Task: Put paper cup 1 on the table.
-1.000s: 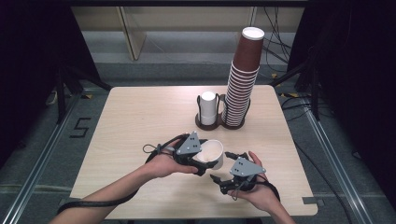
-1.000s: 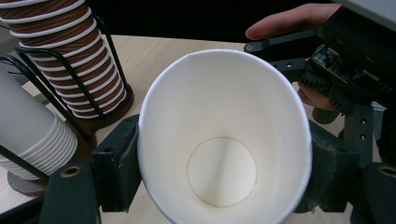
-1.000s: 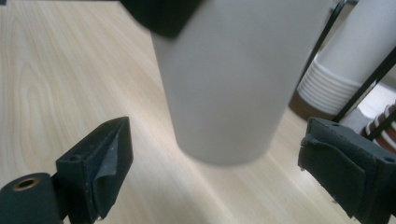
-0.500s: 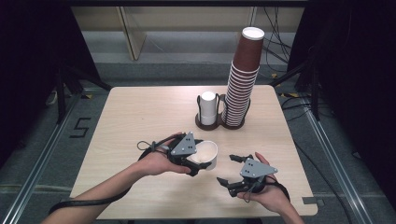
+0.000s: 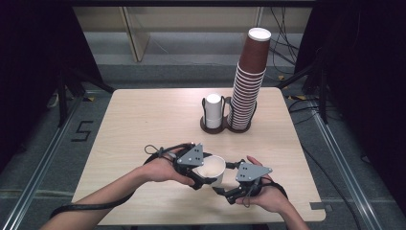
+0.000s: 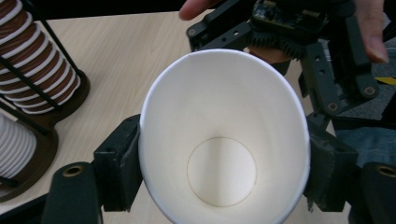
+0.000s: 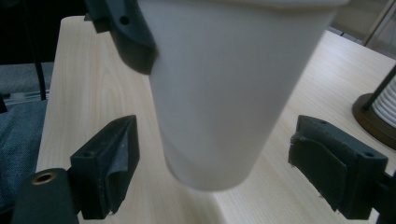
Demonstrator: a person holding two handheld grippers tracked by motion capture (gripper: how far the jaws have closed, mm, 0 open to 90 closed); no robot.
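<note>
Since a second earlier, the right gripper [image 5: 225, 191] closed in beneath the white paper cup [image 5: 212, 169], jaws narrowing but apart; the left gripper [image 5: 203, 173] clamped it.

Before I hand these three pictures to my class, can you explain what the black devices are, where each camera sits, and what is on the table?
A person holds a hand-worked two-jaw gripper in each hand. The high view looks down from above on the table. The other two cameras ride on the grippers and look along their jaws.

The left gripper clamps a white paper cup by its sides; its own view looks into the cup. The right gripper has just been closing, with the cup's base between its jaws and gaps on both sides.

Farther back a rack holds a tall stack of brown cups and a short stack of white cups.
</note>
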